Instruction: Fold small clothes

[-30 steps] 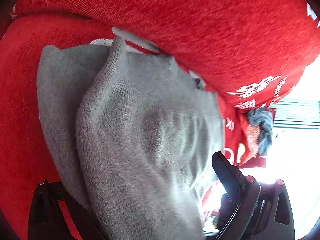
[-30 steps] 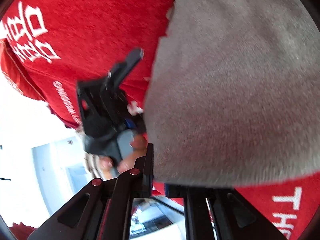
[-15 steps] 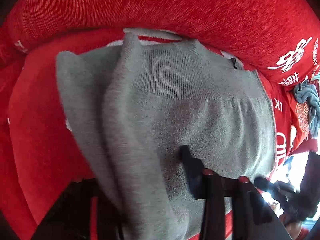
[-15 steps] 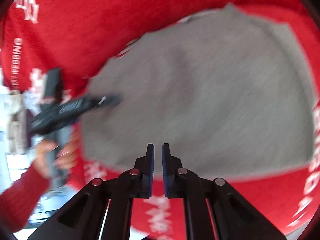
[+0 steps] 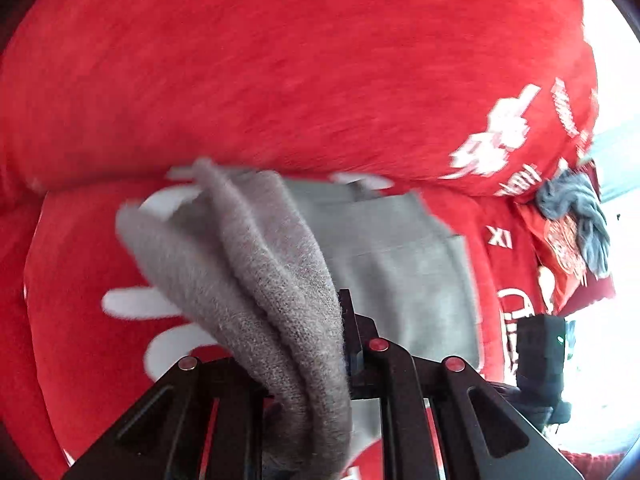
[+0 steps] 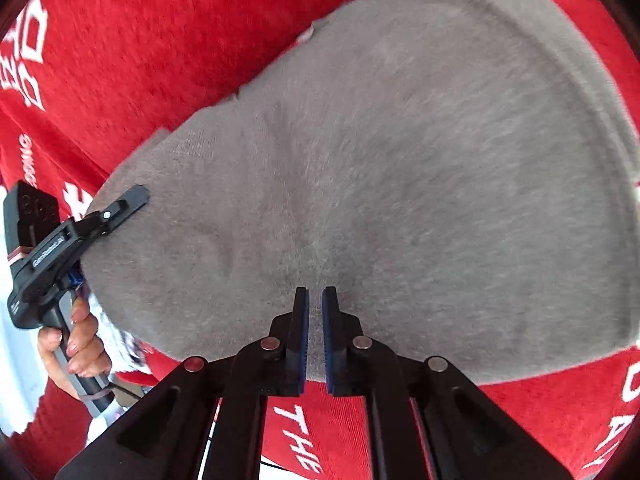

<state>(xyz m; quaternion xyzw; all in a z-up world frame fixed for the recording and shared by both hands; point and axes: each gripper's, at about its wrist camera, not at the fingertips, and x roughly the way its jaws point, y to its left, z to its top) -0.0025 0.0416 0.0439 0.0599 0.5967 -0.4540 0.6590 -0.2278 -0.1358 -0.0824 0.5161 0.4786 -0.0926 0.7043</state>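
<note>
A grey knit garment (image 6: 380, 168) lies spread on a red printed cloth (image 6: 160, 40). In the left wrist view a thick fold of the same garment (image 5: 280, 292) runs between the fingers of my left gripper (image 5: 332, 344), which is shut on it and lifts that edge off the cloth. In the right wrist view the left gripper (image 6: 120, 208) shows at the garment's left edge, held by a hand. My right gripper (image 6: 315, 300) hovers over the garment's near edge, its blue-padded fingers nearly together with nothing between them.
The red cloth (image 5: 320, 60) with white lettering covers the whole surface and rises like a cushion behind. A dark grey-blue crumpled garment (image 5: 576, 208) lies at the far right. Bright floor or window light shows at the right edge.
My left gripper has pulled its grey fold up and back, bunching it between the fingers. My right gripper let go of the garment's edge and drew back, now shut and empty above it.
</note>
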